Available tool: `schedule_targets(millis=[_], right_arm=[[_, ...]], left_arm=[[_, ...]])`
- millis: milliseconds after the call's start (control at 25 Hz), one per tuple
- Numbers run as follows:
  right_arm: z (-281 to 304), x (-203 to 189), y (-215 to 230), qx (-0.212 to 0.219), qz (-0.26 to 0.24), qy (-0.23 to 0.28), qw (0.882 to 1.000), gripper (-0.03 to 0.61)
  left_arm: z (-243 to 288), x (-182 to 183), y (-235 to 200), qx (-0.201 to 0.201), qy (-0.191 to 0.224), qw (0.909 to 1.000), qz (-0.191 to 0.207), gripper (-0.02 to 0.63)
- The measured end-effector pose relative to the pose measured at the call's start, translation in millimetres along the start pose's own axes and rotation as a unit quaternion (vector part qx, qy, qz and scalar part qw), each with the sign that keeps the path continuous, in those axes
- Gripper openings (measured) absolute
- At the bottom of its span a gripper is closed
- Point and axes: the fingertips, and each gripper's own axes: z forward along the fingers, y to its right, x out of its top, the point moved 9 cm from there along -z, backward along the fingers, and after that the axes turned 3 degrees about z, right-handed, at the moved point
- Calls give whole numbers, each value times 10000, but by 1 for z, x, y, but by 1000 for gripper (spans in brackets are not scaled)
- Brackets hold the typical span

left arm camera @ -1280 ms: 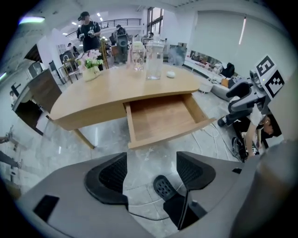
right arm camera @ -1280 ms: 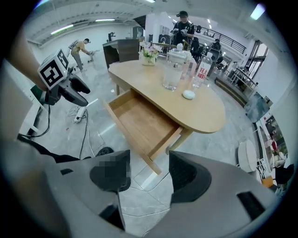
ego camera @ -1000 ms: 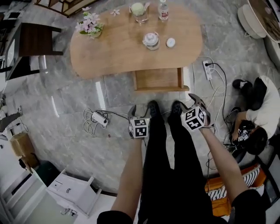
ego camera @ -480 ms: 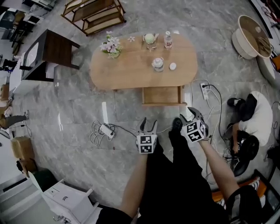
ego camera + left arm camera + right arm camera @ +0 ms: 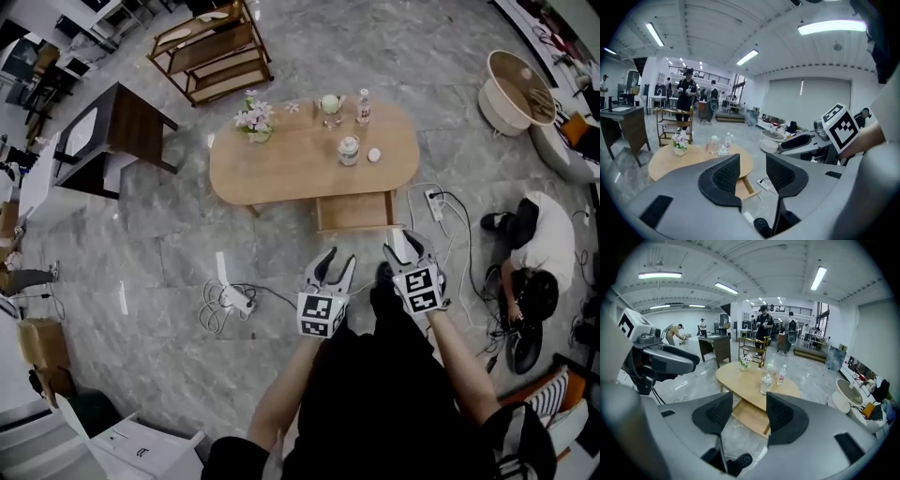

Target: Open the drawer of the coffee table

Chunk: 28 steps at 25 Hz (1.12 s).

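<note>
The oval light-wood coffee table stands at twelve o'clock from the person in the head view. Its shallow wooden drawer juts from the table's six o'clock edge, under the right half, toward the person's feet; judged from that, the opening looks done. Both tools are held well apart from it, above the person's dark trousers, which fits hands kept clear of the drawer front. The left gripper has its jaws partly apart, having just been closing, with nothing between them but distant table and floor. The right gripper, at three o'clock of the left, holds its jaws wide and empty, aimed toward the drawer. A clear glass jar and a small pot of pink flowers stand upright on the tabletop, and a white power strip lies on the floor near the drawer's three o'clock side
</note>
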Motion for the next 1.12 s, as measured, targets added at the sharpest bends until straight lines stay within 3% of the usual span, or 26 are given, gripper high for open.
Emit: schedule_targets(millis=[360, 600, 720, 800, 960, 1120], right_arm=[[-76, 42, -79, -574, 358, 955, 9931, 170], [-126, 57, -104, -936, 564, 1567, 9816, 121], [-152, 55, -111, -1076, 687, 1833, 9747, 66], [-168, 53, -112, -1013, 718, 2021, 9715, 20], [-193, 56, -108, -529, 955, 2388, 9649, 13], [-206, 53, -103, -311, 1054, 2335, 9661, 12]], left_arm=[[-101, 25, -21, -327, 594, 9976, 162, 101], [-143, 41, -23, -408, 935, 9944, 260, 50], [-161, 46, -18, -451, 1118, 9924, 231, 20], [-172, 51, -13, -470, 1284, 9903, 242, 14], [-190, 62, -4, -436, 1477, 9877, 254, 12], [-205, 64, 1, -377, 1537, 9873, 133, 12]])
